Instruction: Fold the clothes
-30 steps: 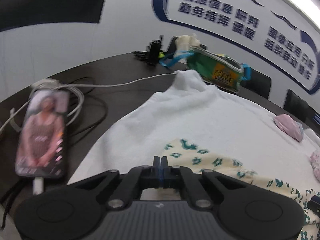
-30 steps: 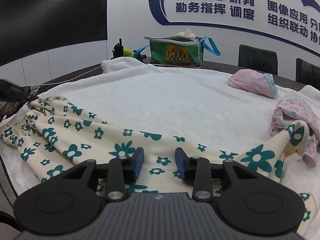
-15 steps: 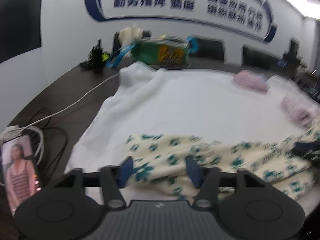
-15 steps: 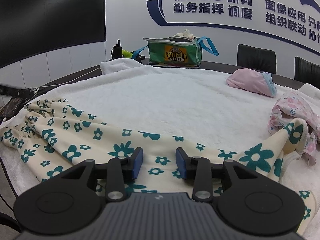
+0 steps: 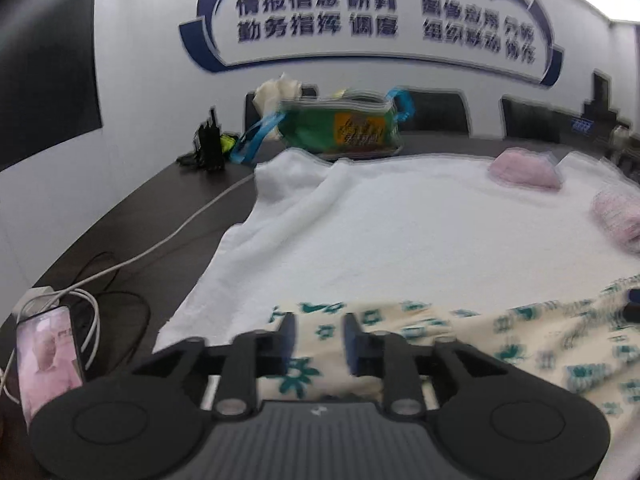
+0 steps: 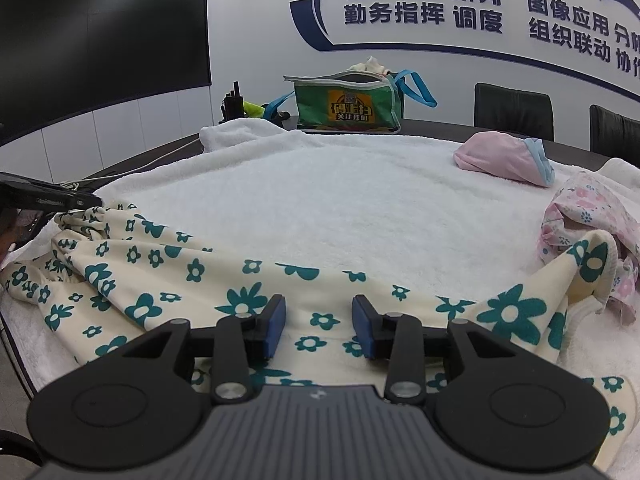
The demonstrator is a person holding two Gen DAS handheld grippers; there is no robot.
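Observation:
A cream garment with teal flowers (image 6: pixel 160 264) lies stretched along the near edge of a white towel (image 6: pixel 320 200) that covers the table. My right gripper (image 6: pixel 318 314) is low over the middle of the garment, open, with the cloth lying flat under the gap between its blue pads. In the left wrist view, the same garment (image 5: pixel 500 336) runs off to the right. My left gripper (image 5: pixel 318 330) hangs over its left end. Its jaws are opening, and the cloth lies beneath them and is not pinched. That view is blurred.
A green bag (image 6: pixel 348 106) stands at the far edge. A pink folded garment (image 6: pixel 504 156) and a crumpled pink floral one (image 6: pixel 584 216) lie on the right. A lit phone (image 5: pixel 48 364) with white cables (image 5: pixel 168 240) rests on the dark table (image 5: pixel 132 216) left of the towel. Black chairs (image 6: pixel 514 110) stand behind.
My left gripper went from shut to open, letting the cloth go. It rolled level and rose a little, so its view swung right. The right gripper and the garment's middle stayed put.

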